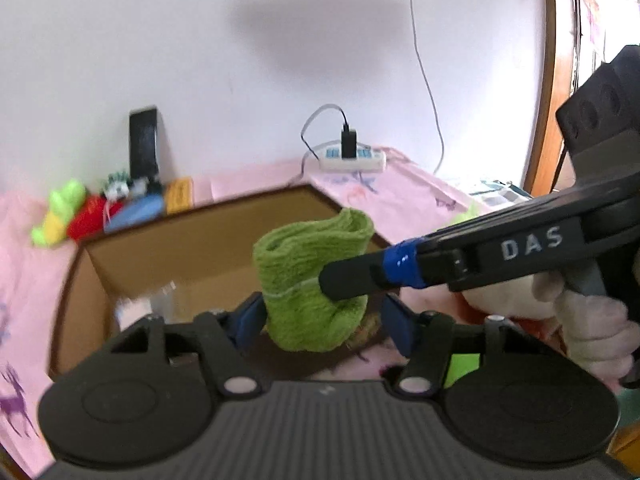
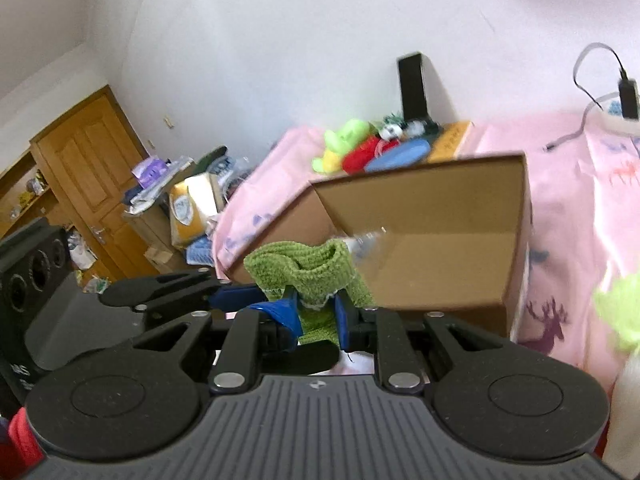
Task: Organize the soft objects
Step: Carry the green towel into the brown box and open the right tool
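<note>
Between the right gripper's point(image 2: 318, 316) jaws, the green towel point(image 2: 316, 280) stands upright.

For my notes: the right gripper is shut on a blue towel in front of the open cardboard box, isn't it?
Not quite: the towel is green, not blue; only the gripper's pads are blue. The right wrist view shows the right gripper shut on it in front of the open cardboard box, and the left wrist view shows the same green.
</note>
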### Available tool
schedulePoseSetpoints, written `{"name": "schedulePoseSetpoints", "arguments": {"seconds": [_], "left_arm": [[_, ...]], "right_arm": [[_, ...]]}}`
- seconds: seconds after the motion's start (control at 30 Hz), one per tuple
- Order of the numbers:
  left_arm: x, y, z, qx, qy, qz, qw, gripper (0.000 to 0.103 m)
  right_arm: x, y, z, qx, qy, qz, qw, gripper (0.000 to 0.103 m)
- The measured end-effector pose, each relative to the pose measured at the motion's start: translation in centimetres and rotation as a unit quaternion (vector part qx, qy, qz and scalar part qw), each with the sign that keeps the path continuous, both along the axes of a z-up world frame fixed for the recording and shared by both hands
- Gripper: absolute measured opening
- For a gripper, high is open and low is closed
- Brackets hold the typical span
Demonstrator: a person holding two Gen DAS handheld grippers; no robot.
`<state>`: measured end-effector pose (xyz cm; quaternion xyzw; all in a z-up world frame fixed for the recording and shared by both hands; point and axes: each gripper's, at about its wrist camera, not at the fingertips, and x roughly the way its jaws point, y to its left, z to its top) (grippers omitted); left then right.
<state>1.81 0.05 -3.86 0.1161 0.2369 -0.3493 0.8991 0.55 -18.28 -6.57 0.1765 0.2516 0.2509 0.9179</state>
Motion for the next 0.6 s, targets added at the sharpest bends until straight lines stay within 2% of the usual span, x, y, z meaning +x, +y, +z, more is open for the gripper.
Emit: {"name": "schedulePoseSetpoints", "arguments": {"seconds": [0.03,0.17,0.23,0.4,0.5,0.6], "left_arm": [[0.0,0.1,0.5,0.0,-0.007,0.001,1.0,0.054],[0.5,0.5,2.7,-0.004,-0.039,0.006,0.9992,0.042],[1.0,0.6,4.1,-0.002,-0.063,0.012,0.998,0.03],[3.0,1.3,6.7,-0.001,-0.109,0.029,0.9936,0.031],[5.5,1.7,7.2,-0.003,-0.103,0.042,0.9938,0.031],[8.5,1.8,6.0,0.011,-0.077,0.058,0.9953,0.031]], "right_arm": [[0.0,0.2,0.6,-0.004,-0.007,-0.001,1.0,0.0],[0.7,0.9,2.9,-0.015,-0.023,-0.004,1.0,0.0],[1.4,1.1,4.2,-0.015,-0.033,-0.006,0.999,0.0],[4.1,2.1,7.2,-0.008,-0.058,-0.025,0.998,0.0],[6.0,3.5,7.3,-0.023,-0.06,-0.032,0.997,0.0],[8.4,4.5,5.8,-0.036,-0.039,-0.04,0.998,0.0]]}}
